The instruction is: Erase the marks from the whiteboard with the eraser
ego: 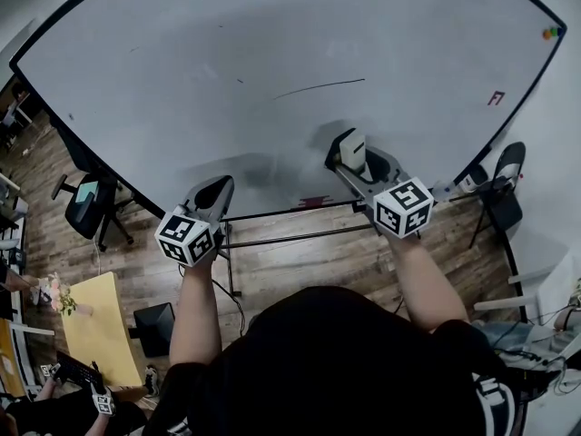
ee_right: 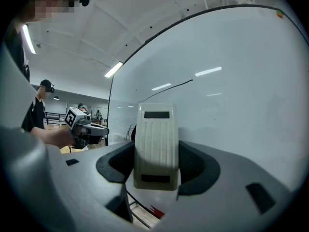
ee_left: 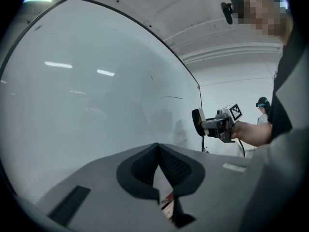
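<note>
A big whiteboard (ego: 272, 44) fills the head view. It carries a thin dark line (ego: 318, 86), a small dark speck (ego: 240, 82) and a red mark (ego: 495, 98) near its right edge. My right gripper (ego: 349, 155) is shut on a cream eraser (ego: 353, 150) with ribbed back (ee_right: 155, 146), held just off the board's lower part, below the dark line (ee_right: 169, 89). My left gripper (ego: 215, 192) is shut with nothing in it, near the board's bottom edge; in the left gripper view its pads (ee_left: 171, 166) meet.
Coloured magnets (ego: 550, 33) sit at the board's top right corner. Below the board are its stand rails (ego: 290, 237), a wooden floor, office chairs (ego: 91, 203) (ego: 501, 193) and a yellow table (ego: 91, 325). Other people stand far off in the room.
</note>
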A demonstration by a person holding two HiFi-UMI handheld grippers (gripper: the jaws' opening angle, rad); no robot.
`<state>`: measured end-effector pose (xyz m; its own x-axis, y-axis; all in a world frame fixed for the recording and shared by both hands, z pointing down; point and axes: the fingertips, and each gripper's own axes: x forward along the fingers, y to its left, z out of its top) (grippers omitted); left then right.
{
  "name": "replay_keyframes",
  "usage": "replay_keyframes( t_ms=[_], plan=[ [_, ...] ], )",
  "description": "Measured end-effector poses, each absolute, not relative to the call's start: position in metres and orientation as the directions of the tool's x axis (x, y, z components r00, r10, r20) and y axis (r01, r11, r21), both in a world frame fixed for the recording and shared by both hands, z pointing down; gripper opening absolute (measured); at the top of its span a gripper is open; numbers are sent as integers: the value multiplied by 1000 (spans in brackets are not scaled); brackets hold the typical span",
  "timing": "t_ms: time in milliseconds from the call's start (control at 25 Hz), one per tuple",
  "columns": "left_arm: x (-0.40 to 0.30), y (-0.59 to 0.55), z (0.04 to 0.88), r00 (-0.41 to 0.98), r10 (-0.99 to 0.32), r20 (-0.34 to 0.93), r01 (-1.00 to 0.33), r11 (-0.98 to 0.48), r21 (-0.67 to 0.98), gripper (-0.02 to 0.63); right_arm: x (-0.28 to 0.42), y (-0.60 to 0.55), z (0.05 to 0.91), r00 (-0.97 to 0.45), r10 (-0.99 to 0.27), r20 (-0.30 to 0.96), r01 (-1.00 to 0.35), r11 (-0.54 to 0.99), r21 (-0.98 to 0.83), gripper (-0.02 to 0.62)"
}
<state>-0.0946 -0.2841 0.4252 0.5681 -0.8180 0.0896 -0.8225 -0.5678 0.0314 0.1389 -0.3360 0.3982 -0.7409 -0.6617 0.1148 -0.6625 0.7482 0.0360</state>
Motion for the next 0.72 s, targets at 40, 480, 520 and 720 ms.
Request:
replay_keyframes(
  t_ms=[40,480,520,720],
  plan=[
    [-95,-284,427,568,-818,90,-823,-567,35,11,140,-337,399,-736,-667,116,-668,743,36,249],
    [-99,-290,425,580,-810,87,-814,-579,35,11,141,-342,396,-712,-693,117,-694,719,37,249],
    [-99,-290,425,583,-807,88,-812,-583,33,11,141,-342,396,-709,-695,114,-697,716,34,249],
    [-104,-292,421,592,-801,86,-805,-592,29,11,137,-342,394,-701,-704,112,-706,708,31,249]
  ],
)
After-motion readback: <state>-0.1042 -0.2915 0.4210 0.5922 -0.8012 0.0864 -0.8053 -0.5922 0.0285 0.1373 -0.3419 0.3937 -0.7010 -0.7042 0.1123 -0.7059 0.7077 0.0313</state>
